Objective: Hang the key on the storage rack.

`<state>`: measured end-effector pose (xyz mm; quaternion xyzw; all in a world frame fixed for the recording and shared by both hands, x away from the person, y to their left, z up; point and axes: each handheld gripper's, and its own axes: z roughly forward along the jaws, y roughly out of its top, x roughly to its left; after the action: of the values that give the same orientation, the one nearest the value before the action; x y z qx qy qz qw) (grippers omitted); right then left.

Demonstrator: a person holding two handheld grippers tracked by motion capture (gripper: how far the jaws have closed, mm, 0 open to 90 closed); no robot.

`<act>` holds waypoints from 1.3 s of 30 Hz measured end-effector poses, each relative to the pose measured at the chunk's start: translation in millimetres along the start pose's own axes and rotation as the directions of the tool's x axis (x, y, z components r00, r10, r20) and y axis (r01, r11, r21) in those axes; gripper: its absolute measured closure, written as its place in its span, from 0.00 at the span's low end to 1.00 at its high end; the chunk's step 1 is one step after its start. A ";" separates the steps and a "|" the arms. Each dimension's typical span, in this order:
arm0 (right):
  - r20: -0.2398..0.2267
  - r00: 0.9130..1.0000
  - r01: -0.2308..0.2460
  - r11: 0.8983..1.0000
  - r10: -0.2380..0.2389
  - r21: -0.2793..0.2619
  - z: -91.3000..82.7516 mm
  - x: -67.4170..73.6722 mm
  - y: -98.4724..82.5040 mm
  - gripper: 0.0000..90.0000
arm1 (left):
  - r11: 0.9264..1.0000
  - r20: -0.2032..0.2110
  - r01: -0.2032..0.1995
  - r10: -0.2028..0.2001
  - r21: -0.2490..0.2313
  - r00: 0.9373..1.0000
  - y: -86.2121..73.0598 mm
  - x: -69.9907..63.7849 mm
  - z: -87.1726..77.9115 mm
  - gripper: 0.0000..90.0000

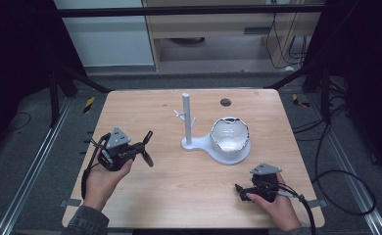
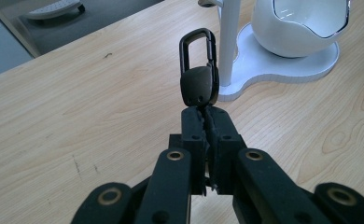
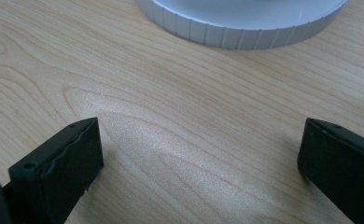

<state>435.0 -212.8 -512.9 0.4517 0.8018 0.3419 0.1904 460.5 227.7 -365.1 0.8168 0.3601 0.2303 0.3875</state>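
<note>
left claw (image 2: 203, 112): clamped tight on the bottom end of a black carabiner clip (image 2: 199, 70), which sticks out past the tips, held up off the desk (image 1: 189, 196) on the near-left side of the white stand (image 2: 283, 65)

right claw (image 3: 199, 154): jaws spread wide with nothing between them, parked low over the desk on the near side of the stand's round base

likely plan: looks like the clip is meant for one of the little pegs on the stand's post (image 1: 186, 120), just a guess though

what could go wrong: the grip is only on the very end of the clip, so a bump against the post could twist it in the pads or pop it loose; a hard nudge might also shove the light stand, and the bowl (image 1: 229, 133) sitting on its base with it

left gripper view bonus: shows the clip's gate and how thin the pinch is

high view bonus: shows the pegs and how far the clip is from the post
</note>
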 end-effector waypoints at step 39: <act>0.007 1.000 0.010 1.000 -0.010 -0.005 0.4 -0.3 -0.6 0.01 | 0.999 0.016 -0.018 0.019 -0.044 1.000 36.2 -11.7 8.2 0.95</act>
<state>435.0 -213.1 -513.6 0.4482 0.8027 0.3412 0.1959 473.3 199.0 -342.2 0.8132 0.3442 0.2349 0.4062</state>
